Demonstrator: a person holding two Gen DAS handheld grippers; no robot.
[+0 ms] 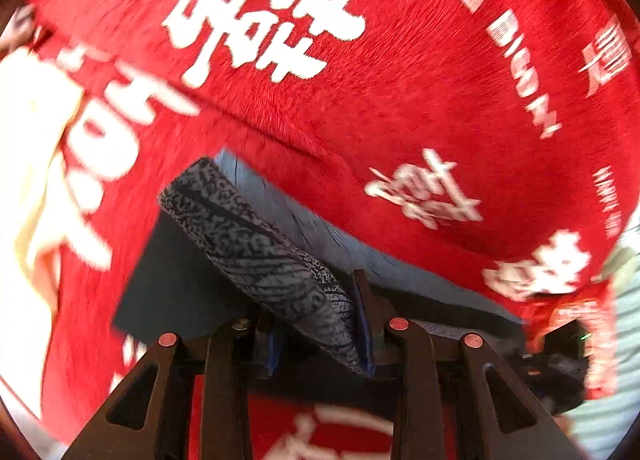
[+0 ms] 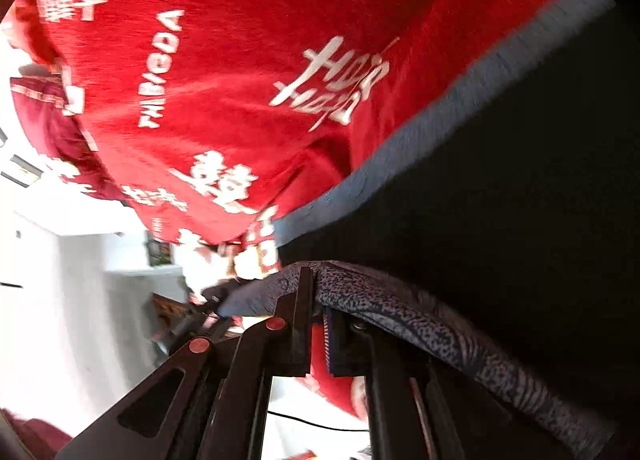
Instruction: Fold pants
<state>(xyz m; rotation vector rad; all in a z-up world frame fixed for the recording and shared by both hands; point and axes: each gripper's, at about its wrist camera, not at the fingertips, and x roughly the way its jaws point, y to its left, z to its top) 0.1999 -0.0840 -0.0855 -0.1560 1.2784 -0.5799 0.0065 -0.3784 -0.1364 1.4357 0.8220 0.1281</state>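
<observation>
Both grippers are gripping the patterned waistband (image 1: 256, 244) of the pants (image 1: 180, 284), probably so the garment can be carried over itself in a fold across the red blanket (image 1: 400, 79).

In the left wrist view the left gripper (image 1: 320, 336) is sitting at 6 o'clock, and the waistband is running from 10 o'clock down into its jaws. The 2 jaws are standing close together with the thick band pinched between them, the blue-edged finger (image 1: 366, 324) pressing its right side. The dark pant fabric is spreading out at 8 o'clock and the lighter blue layer (image 1: 320, 232) is trailing toward 4 o'clock, lying on the blanket. The pale cloth (image 1: 36, 163) at 9 o'clock is too blurred to identify.

In the right wrist view the right gripper (image 2: 318, 324) is low at 6 o'clock, tilted steeply. The waistband (image 2: 420, 320) is draping over its fingertips and curving away to 4 o'clock, so the hold looks like a lift of that edge. Its jaws are narrowly apart and seem clamped on the band's edge, though blur is hiding the exact contact. The pants (image 2: 520, 199) are filling 3 o'clock as a dark mass, with a blue-grey edge (image 2: 420, 139) bordering the blanket (image 2: 220, 59) at 11 o'clock.
</observation>
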